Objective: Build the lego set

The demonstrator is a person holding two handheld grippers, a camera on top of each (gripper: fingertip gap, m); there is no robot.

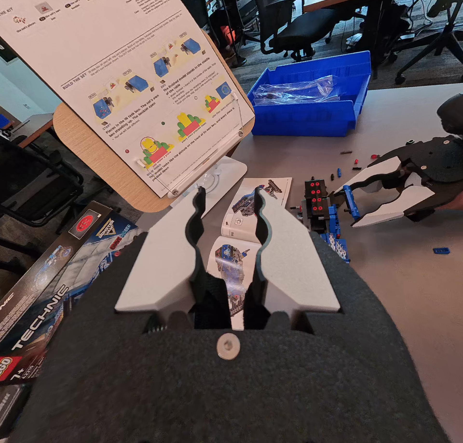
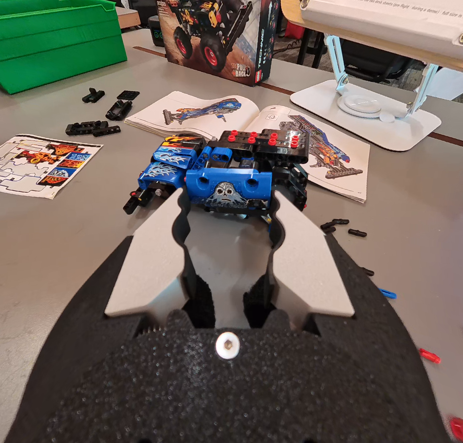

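Observation:
The partly built blue and black truck model (image 2: pixel 250 153) lies on the grey table, on the edge of the open instruction booklet (image 2: pixel 200 113). My right gripper (image 2: pixel 228 195) is closed across the model's blue skull-printed end panel (image 2: pixel 225 183), one finger at each end. The left wrist view shows the same grip (image 1: pixel 344 206) on the model (image 1: pixel 317 205). My left gripper (image 1: pixel 229 195) is open and empty, held above the booklet (image 1: pixel 240 220), to the left of the model.
A blue bin (image 1: pixel 300 123) with plastic bags stands behind the model, and a green bin (image 2: pixel 50 55) on the other side. The set box (image 2: pixel 218 30), a sticker sheet (image 2: pixel 37 165), a document stand (image 1: pixel 140 93), loose black pieces (image 2: pixel 95 128) and pins (image 2: pixel 335 224) lie around.

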